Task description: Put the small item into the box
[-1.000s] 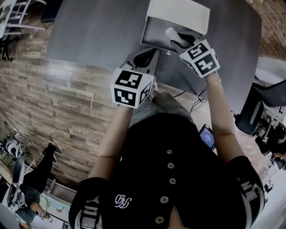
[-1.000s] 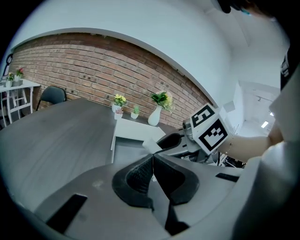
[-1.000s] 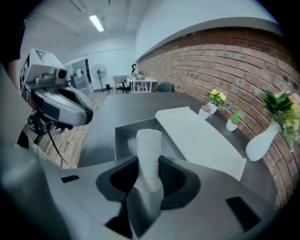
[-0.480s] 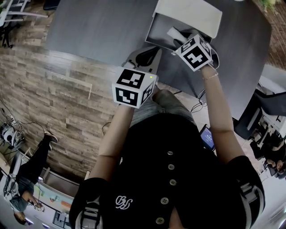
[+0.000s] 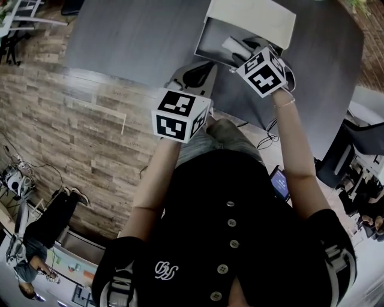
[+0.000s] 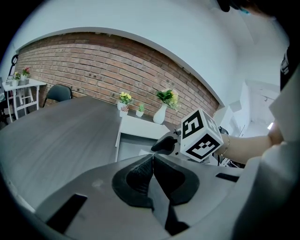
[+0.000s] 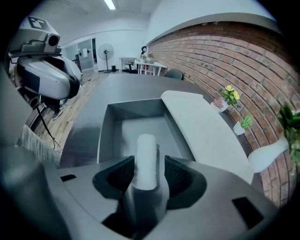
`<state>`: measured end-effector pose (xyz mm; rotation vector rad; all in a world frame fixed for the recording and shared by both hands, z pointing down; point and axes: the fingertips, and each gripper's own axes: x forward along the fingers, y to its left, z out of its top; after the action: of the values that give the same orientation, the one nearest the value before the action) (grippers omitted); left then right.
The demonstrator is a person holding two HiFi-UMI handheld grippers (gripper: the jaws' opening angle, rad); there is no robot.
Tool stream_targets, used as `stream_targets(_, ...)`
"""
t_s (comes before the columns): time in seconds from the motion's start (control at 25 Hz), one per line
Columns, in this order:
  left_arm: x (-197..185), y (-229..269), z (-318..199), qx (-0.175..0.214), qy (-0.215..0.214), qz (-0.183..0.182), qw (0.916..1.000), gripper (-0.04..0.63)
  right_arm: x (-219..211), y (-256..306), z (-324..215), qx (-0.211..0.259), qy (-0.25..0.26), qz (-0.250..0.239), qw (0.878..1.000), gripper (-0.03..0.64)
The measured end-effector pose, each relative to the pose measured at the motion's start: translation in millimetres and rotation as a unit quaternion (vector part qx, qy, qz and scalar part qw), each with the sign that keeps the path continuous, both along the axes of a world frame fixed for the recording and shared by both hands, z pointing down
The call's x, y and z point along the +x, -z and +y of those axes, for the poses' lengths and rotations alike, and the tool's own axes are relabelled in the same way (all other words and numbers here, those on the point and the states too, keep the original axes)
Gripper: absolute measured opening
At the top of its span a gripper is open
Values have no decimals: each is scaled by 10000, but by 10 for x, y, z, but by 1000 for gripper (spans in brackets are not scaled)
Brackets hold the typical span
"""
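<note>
An open white box (image 5: 207, 43) stands on the grey table (image 5: 132, 42), its lid (image 5: 255, 15) tipped back behind it. My right gripper (image 5: 240, 53) is shut on the small item (image 5: 230, 45), a white cylinder held above the box's near edge. In the right gripper view the small item (image 7: 145, 159) stands between the jaws over the box's hollow (image 7: 140, 129). My left gripper (image 5: 195, 75) hangs at the table's near edge, left of the box. The left gripper (image 6: 152, 159) is shut with nothing in it.
Small potted flowers (image 6: 124, 101) and a white vase (image 6: 163, 107) stand at the table's far end by the brick wall. A dark chair (image 5: 354, 147) is at the right, a lit screen (image 5: 279, 183) below it. Another person (image 5: 42, 240) is on the floor at lower left.
The right gripper with the small item has shifted a little to the right above the box. The left gripper has barely moved.
</note>
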<state>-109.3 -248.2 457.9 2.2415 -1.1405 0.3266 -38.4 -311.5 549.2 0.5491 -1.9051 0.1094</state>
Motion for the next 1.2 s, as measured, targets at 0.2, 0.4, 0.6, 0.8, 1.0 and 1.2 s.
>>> stream_targets(0.2, 26, 93, 28, 109, -28, -66, 9999, 14, -7, 182, 47, 167, -161, -335, 9992, 194)
stream_targets(0.4, -2, 224, 0, 319, -79, -191, 9993, 15, -105, 490, 103, 420, -440, -1023, 9929, 189)
stream_targets(0.6, -31, 434, -3, 612, -144, -295, 9976, 15, -198, 999, 228, 661, -844, -2047, 9729, 179)
stream_targets(0.8, -28, 589, 51, 789, -189, -326, 9962, 15, -257, 1397, 448, 684, -1227, -3010, 9432, 141)
stream_targets(1.0, -47, 761, 70, 966, -176, -212, 9949, 14, -290, 1731, 612, 878, -1368, -3741, 9130, 73)
stream_targets(1.2, 21, 885, 111, 1095, -253, -99, 9936, 14, -277, 1942, 698, 1061, -1526, -4176, 8894, 2)
